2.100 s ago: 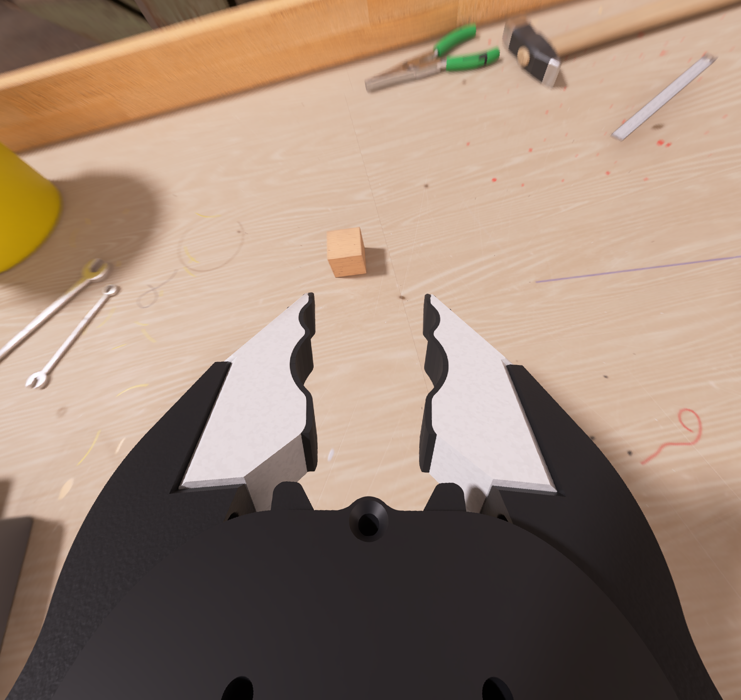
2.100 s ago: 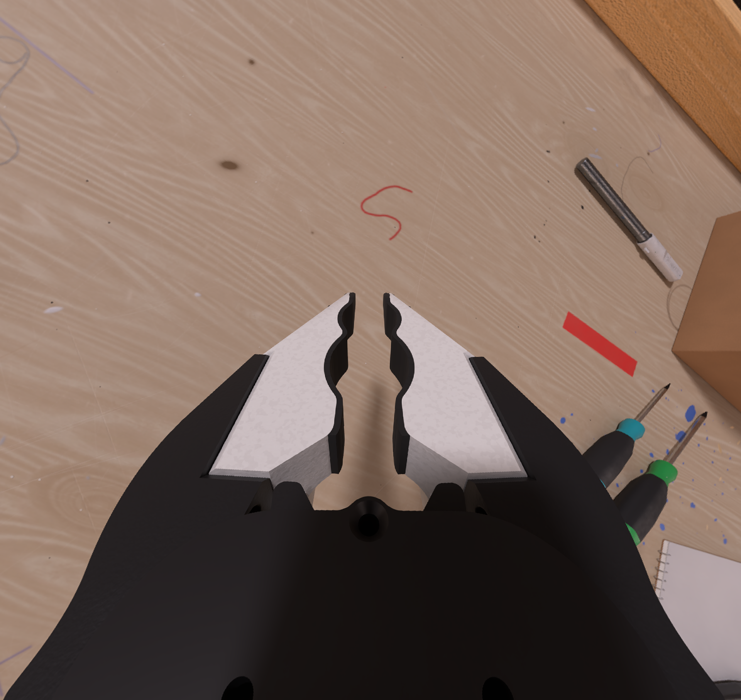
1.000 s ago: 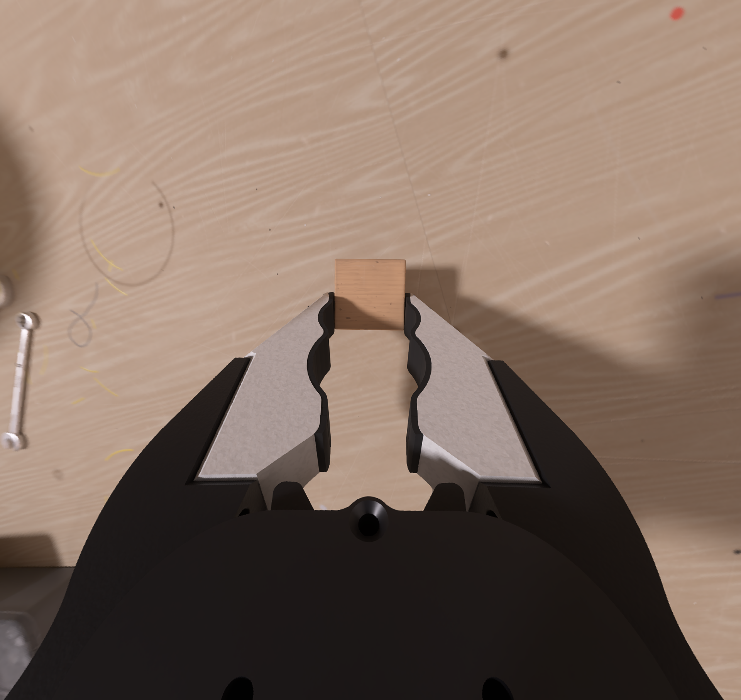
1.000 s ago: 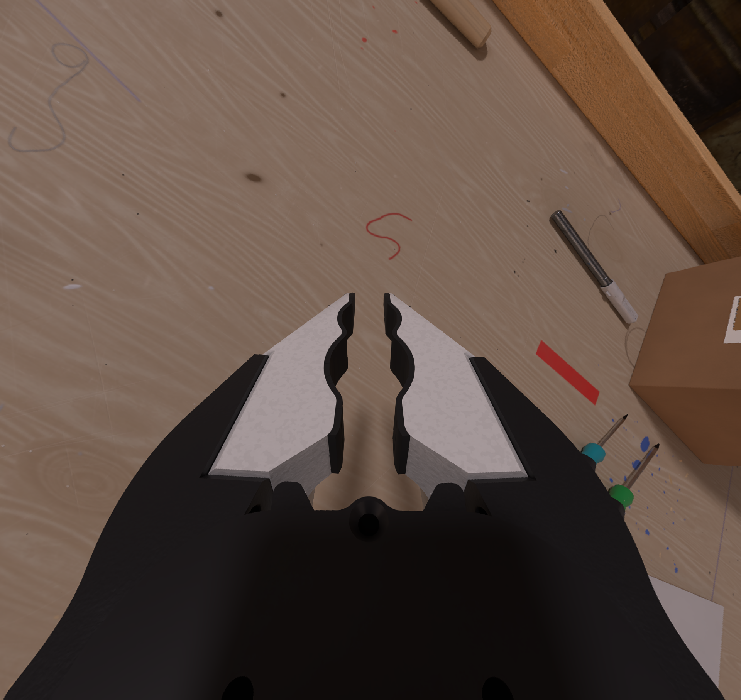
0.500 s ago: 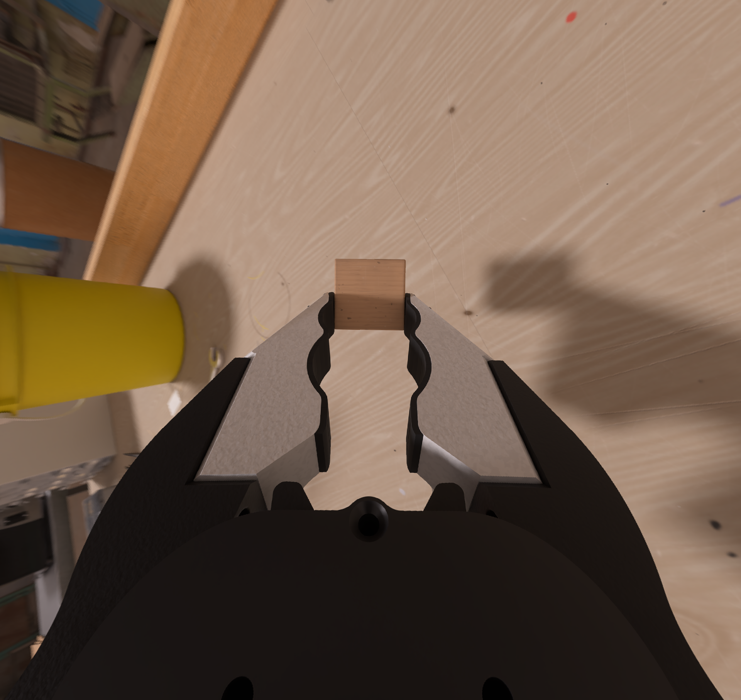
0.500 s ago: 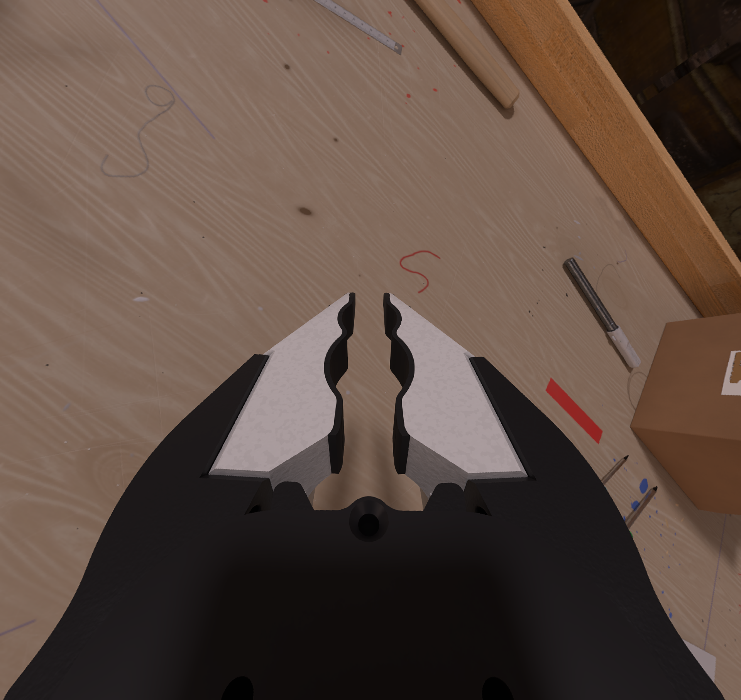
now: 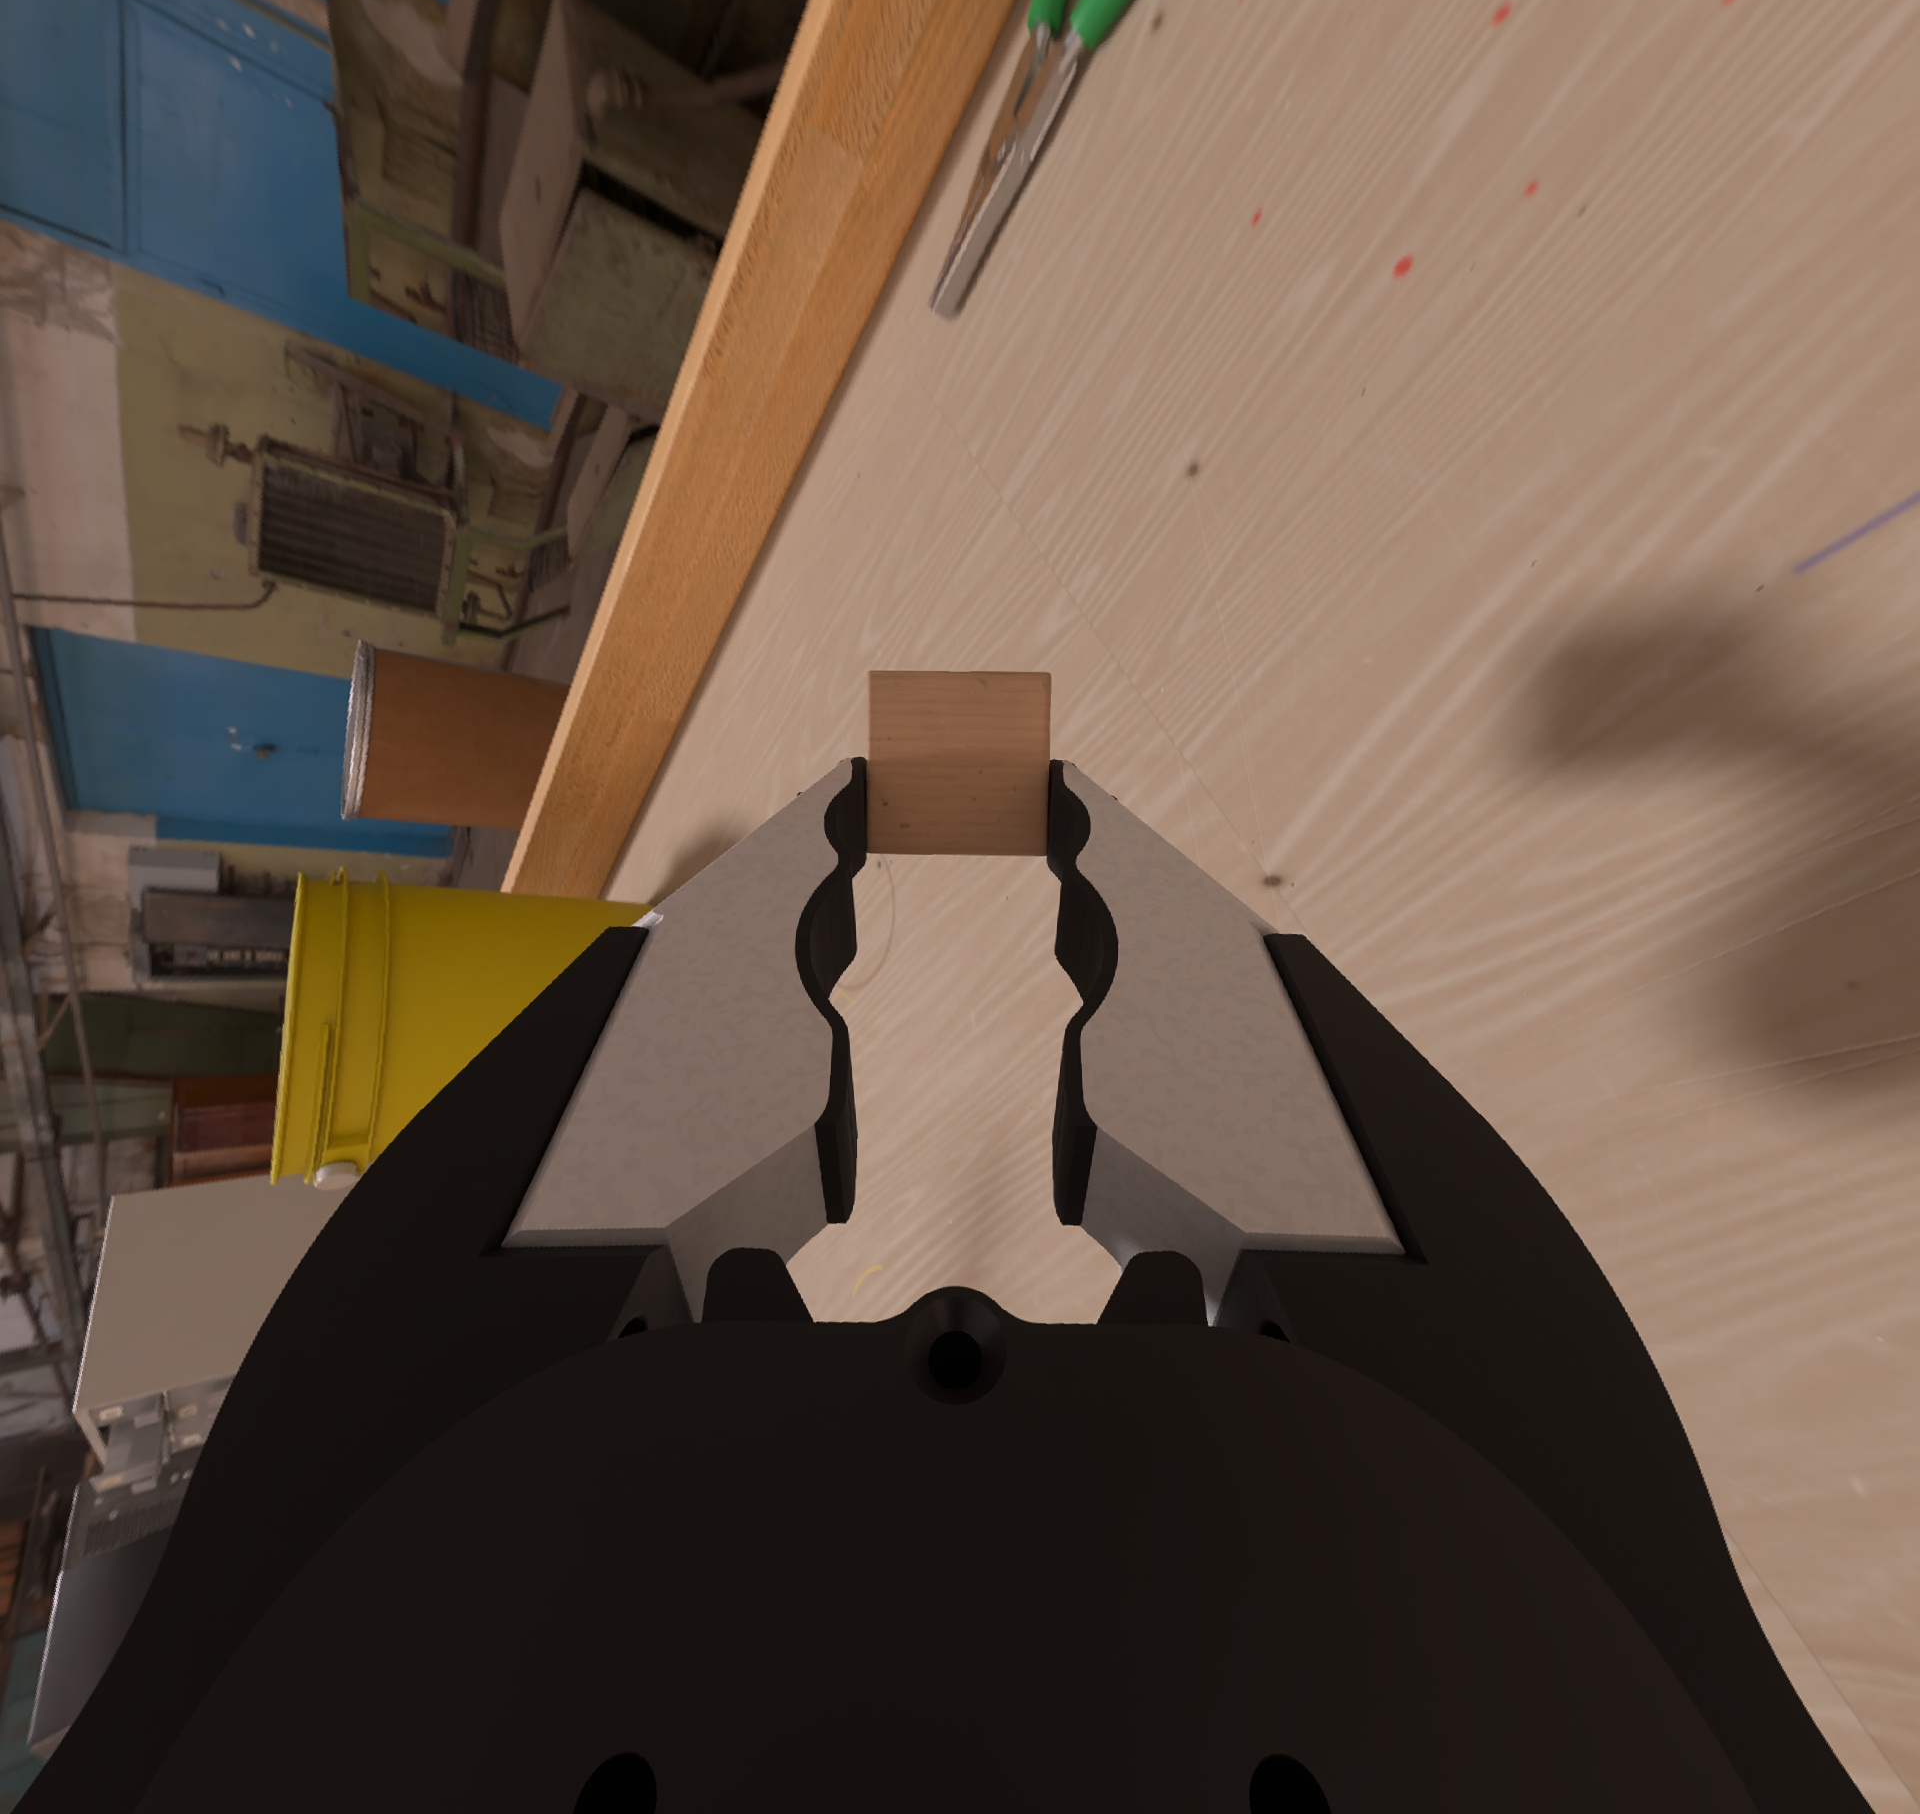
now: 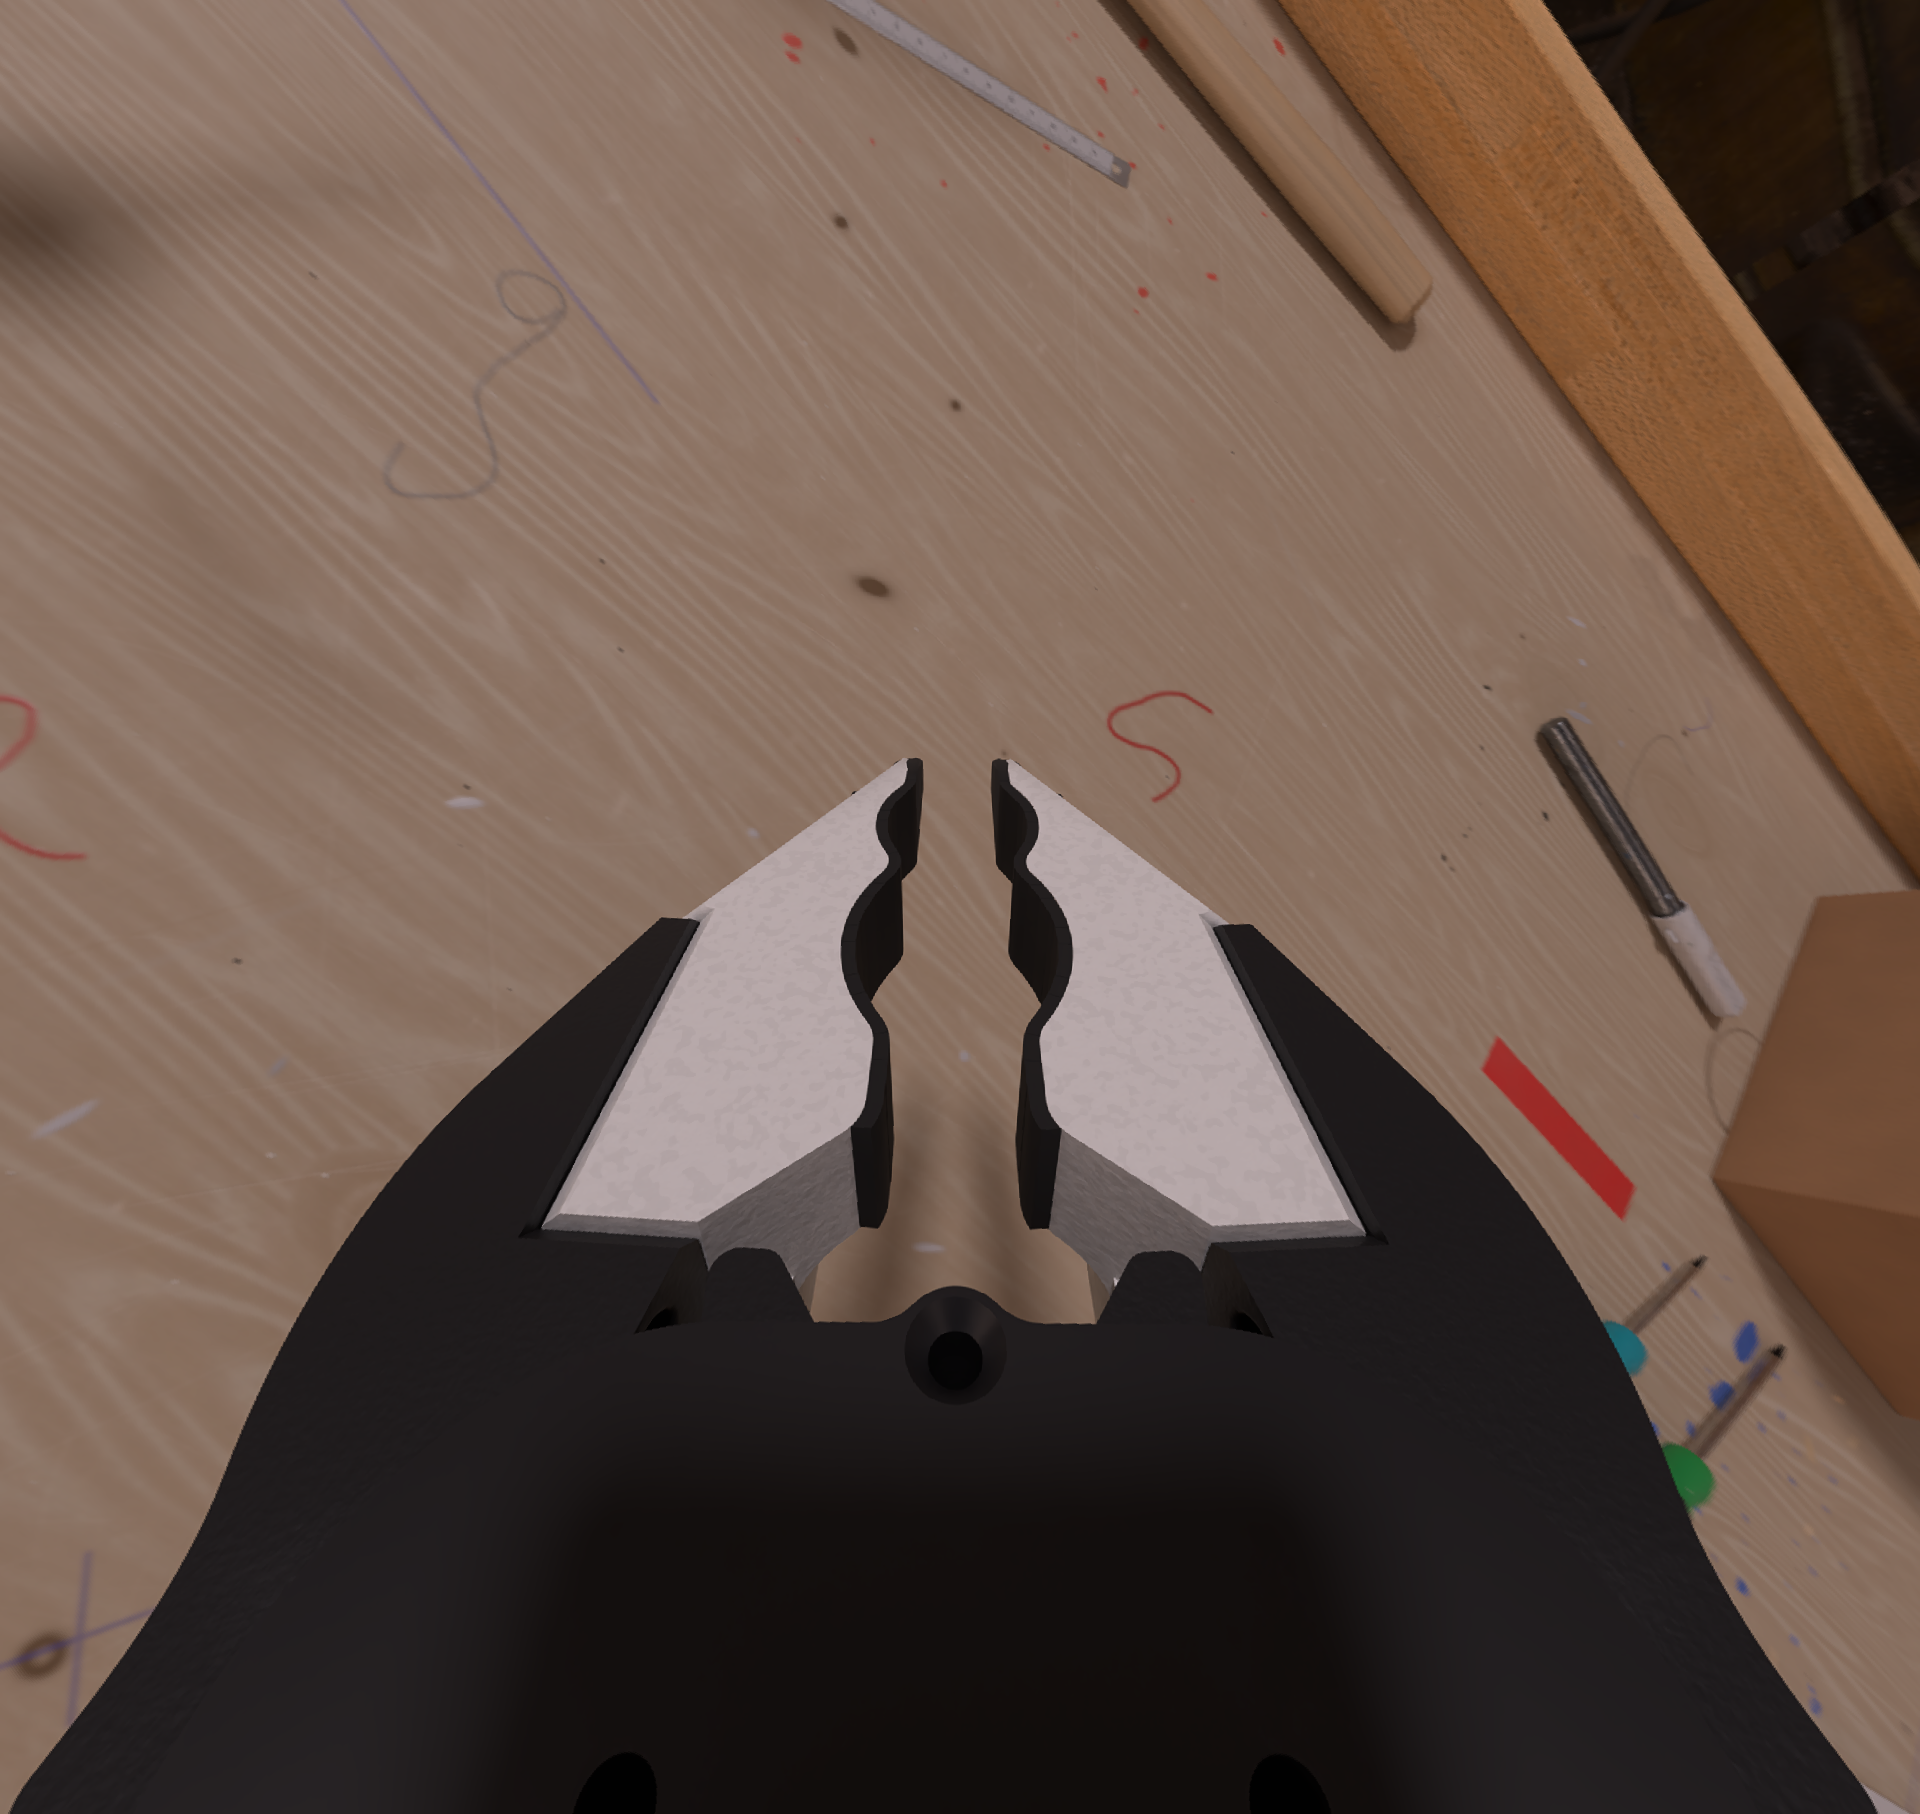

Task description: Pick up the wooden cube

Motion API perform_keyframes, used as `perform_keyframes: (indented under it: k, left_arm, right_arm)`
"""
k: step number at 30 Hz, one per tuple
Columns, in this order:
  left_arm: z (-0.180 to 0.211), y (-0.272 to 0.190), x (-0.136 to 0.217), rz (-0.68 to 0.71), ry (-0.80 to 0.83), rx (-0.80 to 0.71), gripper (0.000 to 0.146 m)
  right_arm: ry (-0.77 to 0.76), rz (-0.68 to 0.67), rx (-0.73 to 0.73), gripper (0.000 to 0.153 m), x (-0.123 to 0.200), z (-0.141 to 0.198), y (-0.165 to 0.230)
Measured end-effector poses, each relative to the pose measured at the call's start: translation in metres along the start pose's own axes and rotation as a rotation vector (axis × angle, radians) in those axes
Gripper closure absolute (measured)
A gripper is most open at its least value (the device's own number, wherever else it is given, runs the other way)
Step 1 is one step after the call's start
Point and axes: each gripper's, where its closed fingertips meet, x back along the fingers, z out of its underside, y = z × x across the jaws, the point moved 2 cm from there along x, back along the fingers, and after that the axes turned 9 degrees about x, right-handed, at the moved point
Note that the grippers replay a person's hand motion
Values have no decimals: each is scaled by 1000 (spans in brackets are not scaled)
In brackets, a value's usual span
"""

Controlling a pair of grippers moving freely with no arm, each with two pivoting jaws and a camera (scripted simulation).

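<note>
The wooden cube [image 7: 958,756] is a small light-brown block clamped between the fingertips of my left gripper [image 7: 958,803]. The gripper is shut on it and holds it in the air above the plywood table [image 7: 1455,621], and the view is rolled sideways. The cube's far half sticks out past the fingertips. My right gripper [image 8: 956,777] hovers over bare plywood [image 8: 520,829] with its jaws nearly together and nothing between them. The cube does not show in the right wrist view.
In the left wrist view, a yellow bucket [image 7: 416,1016], green-handled pliers [image 7: 1049,71] and the table's raised wooden rail [image 7: 748,414]. In the right wrist view, a steel ruler [image 8: 945,60], a wooden handle [image 8: 1247,112], a marker [image 8: 1631,860], a cardboard box [image 8: 1839,1120], red tape [image 8: 1553,1125] and screwdrivers [image 8: 1662,1297].
My left gripper closed on the cube, then lifted it off the table and rolled sideways, and the table has dropped farther away. My right gripper drifted a little, jaws unchanged.
</note>
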Motion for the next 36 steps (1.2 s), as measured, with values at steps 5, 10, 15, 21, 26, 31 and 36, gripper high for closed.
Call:
perform_keyframes:
  k: [5,10,15,21,26,31,36]
  left_arm:
    - [-21,4,20,9,-89,2,112]
    - [-41,3,43,-6,-156,-37,112]
    - [-63,-6,68,3,-228,-72,112]
    - [-92,-24,104,71,-338,-69,112]
    - [-117,-43,139,180,-453,-26,112]
    - [-142,-63,182,410,-603,106,112]
    - [-161,-82,226,698,-734,253,112]
  right_arm:
    - [-76,-79,-63,141,0,-16,12]
    - [-164,-149,-92,139,5,-34,24]
    - [-208,-200,-102,137,9,-44,33]
    - [-288,-270,-123,135,14,-59,43]
    - [-435,-388,-159,124,27,-80,55]
    - [-596,-510,-155,113,47,-102,71]
    - [-716,-572,-130,107,61,-121,87]
